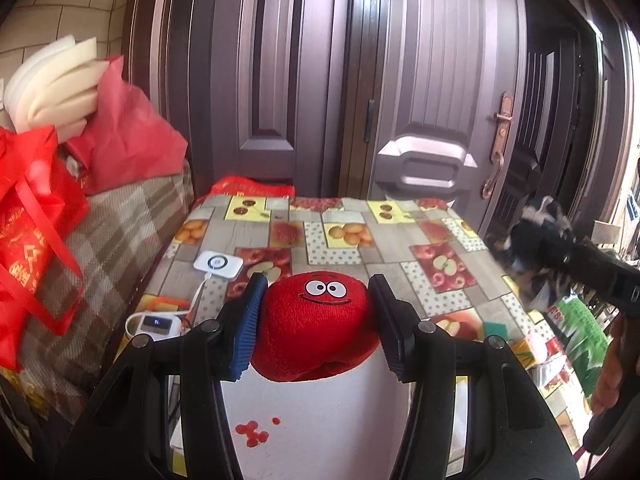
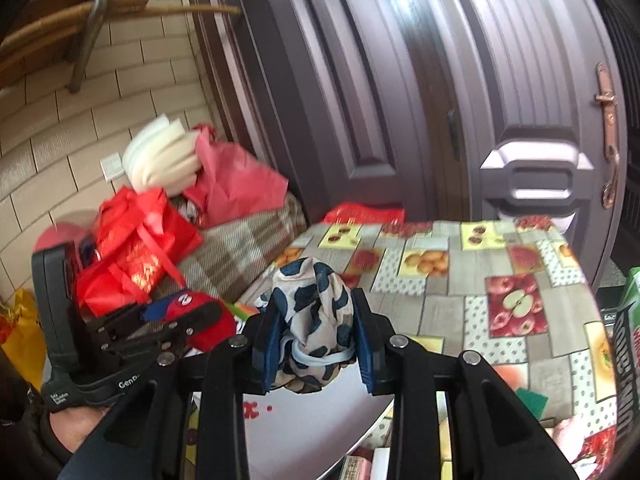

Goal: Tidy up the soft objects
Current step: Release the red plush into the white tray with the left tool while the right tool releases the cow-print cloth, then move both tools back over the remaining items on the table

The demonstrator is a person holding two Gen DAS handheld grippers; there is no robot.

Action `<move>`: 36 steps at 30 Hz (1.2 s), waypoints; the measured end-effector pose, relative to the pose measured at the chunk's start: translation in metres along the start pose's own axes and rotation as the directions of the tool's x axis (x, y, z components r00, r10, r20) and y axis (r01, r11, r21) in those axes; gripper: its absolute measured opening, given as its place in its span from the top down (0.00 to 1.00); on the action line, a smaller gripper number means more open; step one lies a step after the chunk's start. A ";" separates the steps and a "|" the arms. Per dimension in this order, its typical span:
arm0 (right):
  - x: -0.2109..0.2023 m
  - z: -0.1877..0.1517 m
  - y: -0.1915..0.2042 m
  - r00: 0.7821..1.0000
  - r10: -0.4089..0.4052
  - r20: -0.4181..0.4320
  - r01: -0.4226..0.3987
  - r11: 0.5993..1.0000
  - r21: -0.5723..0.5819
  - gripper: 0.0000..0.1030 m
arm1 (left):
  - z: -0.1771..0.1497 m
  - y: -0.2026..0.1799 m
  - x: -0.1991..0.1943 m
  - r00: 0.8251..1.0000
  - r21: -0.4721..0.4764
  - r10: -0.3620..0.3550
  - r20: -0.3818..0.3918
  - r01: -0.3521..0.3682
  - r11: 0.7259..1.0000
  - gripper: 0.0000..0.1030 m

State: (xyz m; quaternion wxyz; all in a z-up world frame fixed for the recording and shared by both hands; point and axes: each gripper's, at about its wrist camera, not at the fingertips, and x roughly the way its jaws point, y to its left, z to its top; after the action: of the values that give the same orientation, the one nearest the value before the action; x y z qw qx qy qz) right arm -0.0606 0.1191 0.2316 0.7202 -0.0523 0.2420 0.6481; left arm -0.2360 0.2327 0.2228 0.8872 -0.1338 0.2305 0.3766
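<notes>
A red plush toy [image 1: 316, 328] with a cartoon face sits between the blue pads of my left gripper [image 1: 318, 282], which is shut on its sides and holds it over a white board [image 1: 320, 420]. The right wrist view shows the same gripper [image 2: 188, 316] at the lower left with the red plush [image 2: 212, 326] in it. My right gripper [image 2: 316, 298] is shut on a bunched beige cloth with navy spots [image 2: 316, 312], tied with a pale blue band. In the left wrist view the right gripper [image 1: 600, 276] is blurred at the right edge.
A table with a fruit-print cloth [image 1: 400, 240] stands against a dark door [image 1: 420, 80]. On its left side lie a white charger [image 1: 218, 264] and a small device with a display [image 1: 154, 324]. Red bags [image 1: 32, 240] and foam pieces [image 1: 52, 88] pile on plaid fabric at the left.
</notes>
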 end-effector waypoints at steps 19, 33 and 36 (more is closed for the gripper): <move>0.128 -0.085 -0.003 0.909 0.016 -0.417 -0.023 1.000 -0.013 0.68 | -0.061 0.036 0.100 0.956 -0.073 0.019 -0.291 -0.042 0.996 0.49; 0.139 -0.100 0.022 0.912 -0.065 -0.405 -0.008 0.984 -0.177 0.00 | -0.080 0.069 0.114 0.941 -0.154 0.110 -0.320 -0.166 0.974 0.00; 0.131 -0.095 0.019 0.923 -0.072 -0.378 0.009 0.986 -0.166 0.00 | -0.079 0.073 0.108 0.944 -0.174 0.116 -0.309 -0.176 0.969 0.00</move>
State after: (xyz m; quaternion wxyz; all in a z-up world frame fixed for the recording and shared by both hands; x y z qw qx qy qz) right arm -0.1002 0.2044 0.0983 0.6657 -0.2407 0.3236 0.6279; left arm -0.2476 0.3154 0.0957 0.7943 -0.2591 0.3313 0.4383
